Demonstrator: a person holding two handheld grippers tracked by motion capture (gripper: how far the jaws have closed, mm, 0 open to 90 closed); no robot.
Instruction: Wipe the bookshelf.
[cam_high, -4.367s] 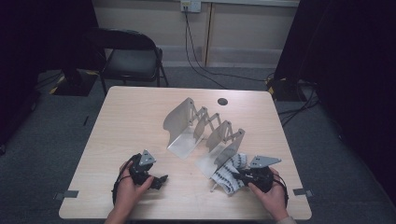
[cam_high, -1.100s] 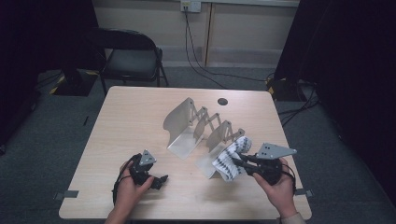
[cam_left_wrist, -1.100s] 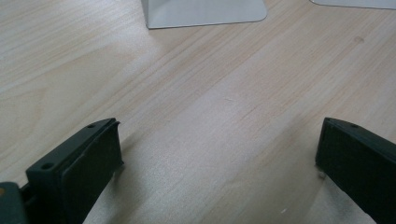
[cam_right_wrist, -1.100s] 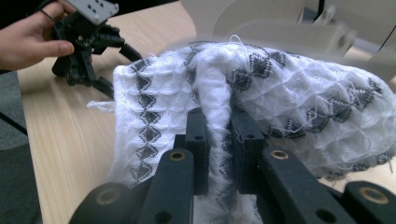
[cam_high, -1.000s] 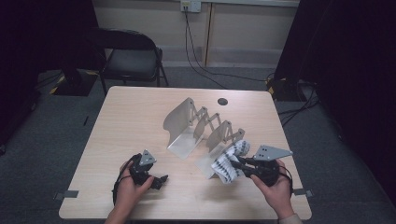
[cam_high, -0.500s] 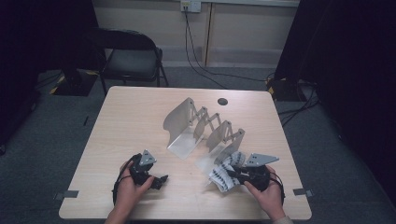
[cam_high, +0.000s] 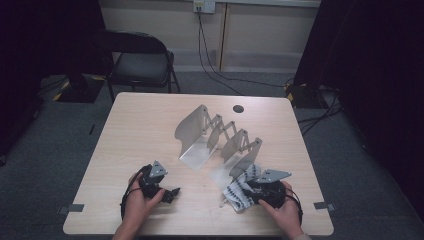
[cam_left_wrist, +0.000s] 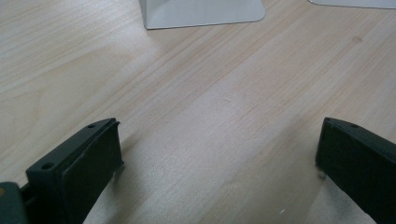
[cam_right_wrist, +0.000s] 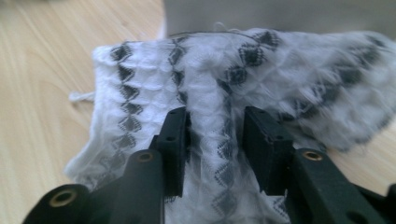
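A white cloth with black diamond patterns lies bunched on the wooden table, at the front end of a metal folding rack. My right gripper sits low on the cloth. In the right gripper view a raised fold of the cloth runs between the jaws of that gripper; they have just been opening and stand apart around it. My left gripper rests at the table's front left. Its jaws are wide open over bare wood with nothing between them.
The rack's flat metal base plate lies just ahead of the left gripper, and a metal panel stands behind the cloth. A small dark disc sits near the table's far edge. A folding chair stands beyond the table.
My right gripper has come down with the cloth from beside the rack to the tabletop, and its jaws have parted. The left gripper has stayed where it was.
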